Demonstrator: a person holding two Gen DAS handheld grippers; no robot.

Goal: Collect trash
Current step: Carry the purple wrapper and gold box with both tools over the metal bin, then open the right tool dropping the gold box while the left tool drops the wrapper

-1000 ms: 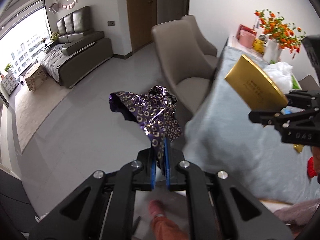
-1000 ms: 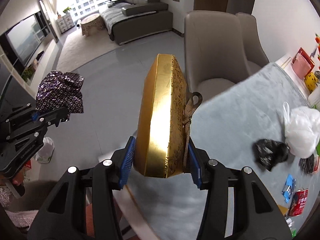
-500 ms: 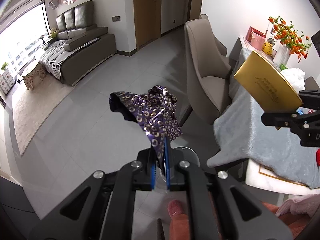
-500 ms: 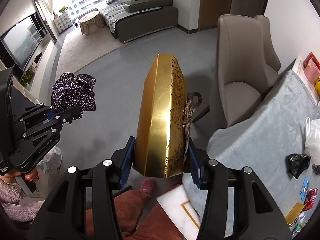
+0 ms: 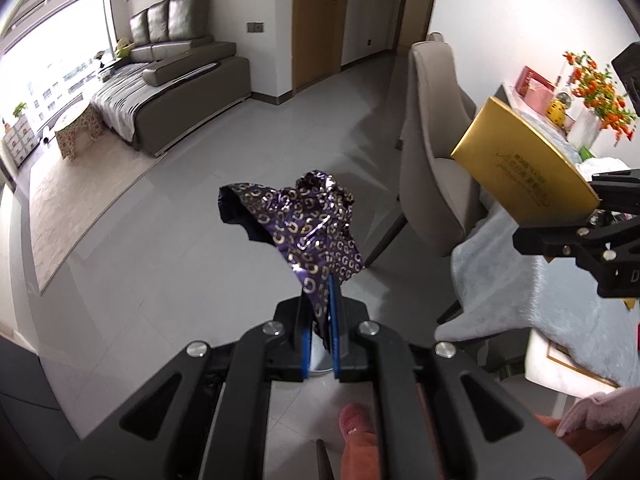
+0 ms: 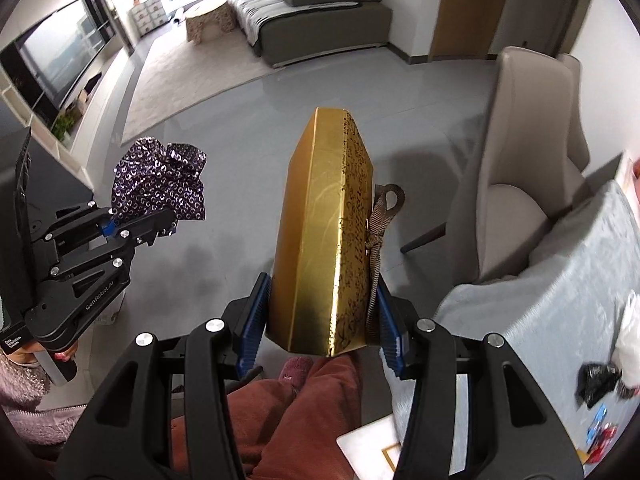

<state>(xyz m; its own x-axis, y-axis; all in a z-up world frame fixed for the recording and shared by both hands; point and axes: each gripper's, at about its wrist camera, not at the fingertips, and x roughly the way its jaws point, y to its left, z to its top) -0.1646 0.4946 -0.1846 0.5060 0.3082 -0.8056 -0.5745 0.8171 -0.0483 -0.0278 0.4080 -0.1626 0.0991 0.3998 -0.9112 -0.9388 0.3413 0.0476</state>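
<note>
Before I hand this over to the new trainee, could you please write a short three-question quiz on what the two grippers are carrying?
1. True or false: the left gripper is shut on a purple wrapper.
2. Multiple choice: what is clamped in the right gripper? A) a white bag B) a gold box C) a flower vase
3. Fill in: a brown ______ is tied along the side of the gold box.

Key
1. True; the crumpled wrapper is pinched between the blue pads.
2. B; the box stands on end between the fingers.
3. Ribbon.
</note>
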